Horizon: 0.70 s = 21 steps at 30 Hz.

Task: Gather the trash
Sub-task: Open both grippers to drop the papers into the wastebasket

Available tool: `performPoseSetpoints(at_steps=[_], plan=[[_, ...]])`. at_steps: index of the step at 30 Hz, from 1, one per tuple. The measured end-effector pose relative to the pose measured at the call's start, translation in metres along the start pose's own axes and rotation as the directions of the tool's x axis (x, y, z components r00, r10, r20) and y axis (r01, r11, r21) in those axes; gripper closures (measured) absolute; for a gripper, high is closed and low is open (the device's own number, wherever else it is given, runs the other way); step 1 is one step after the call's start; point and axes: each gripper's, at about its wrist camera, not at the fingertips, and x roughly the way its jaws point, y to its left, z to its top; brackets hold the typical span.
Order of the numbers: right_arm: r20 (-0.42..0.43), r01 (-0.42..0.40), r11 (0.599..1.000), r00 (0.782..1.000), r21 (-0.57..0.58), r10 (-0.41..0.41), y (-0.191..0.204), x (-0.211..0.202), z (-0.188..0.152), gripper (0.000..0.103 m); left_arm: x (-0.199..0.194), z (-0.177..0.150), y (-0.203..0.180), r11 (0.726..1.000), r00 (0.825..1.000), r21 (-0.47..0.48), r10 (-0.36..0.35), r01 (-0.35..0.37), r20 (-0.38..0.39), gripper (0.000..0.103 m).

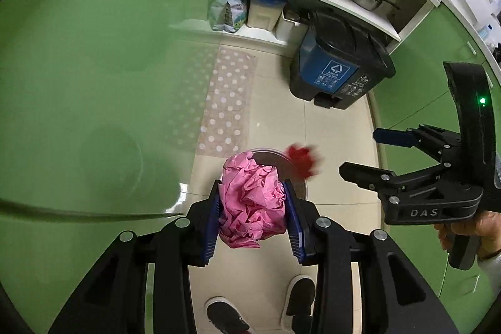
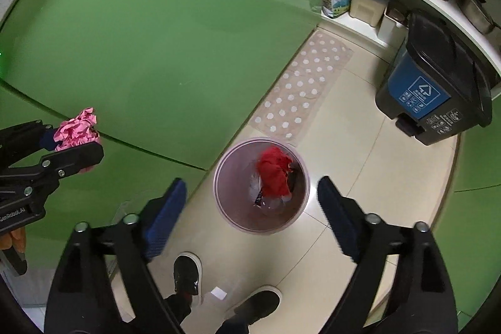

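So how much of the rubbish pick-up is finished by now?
Partly done. The red crumpled wad sits inside the small round wastebasket on the floor, and the right gripper above it is open and empty. In hand: the left gripper is clamped on a pink crumpled paper ball. Left to do: drop that ball into the wastebasket too.

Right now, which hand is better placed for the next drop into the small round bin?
Left. The left gripper grips the pink paper wad near the bin; the right gripper is open and empty.
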Motion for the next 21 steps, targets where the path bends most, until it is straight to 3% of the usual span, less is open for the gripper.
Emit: performPoseSetpoints(at_steps=[7,16,19,21], plan=[[0.008,0.016,0.999,1.000,0.040,-0.017,-0.013,-0.010,-0.003,0.011,0.006,0.005,-0.008,1.000,1.000,0.027,-0.012,0.012,-0.008,0.066],[0.022,0.101,0.990,0.994,0.097,-0.104,-0.040,-0.044,-0.010,0.009,0.017,0.012,-0.026,0.997,0.999,0.058,-0.045,0.046,-0.028,0.066],[0.031,0.105,0.987,0.993,0.122,-0.110,-0.050,-0.056,-0.013,0.009,0.019,0.017,-0.033,0.996,0.998,0.068,-0.050,0.052,-0.029,0.060],[0.036,0.105,0.985,0.993,0.136,-0.111,-0.056,-0.062,-0.014,0.008,0.020,0.019,-0.037,0.996,0.998,0.077,-0.051,0.053,-0.028,0.046]])
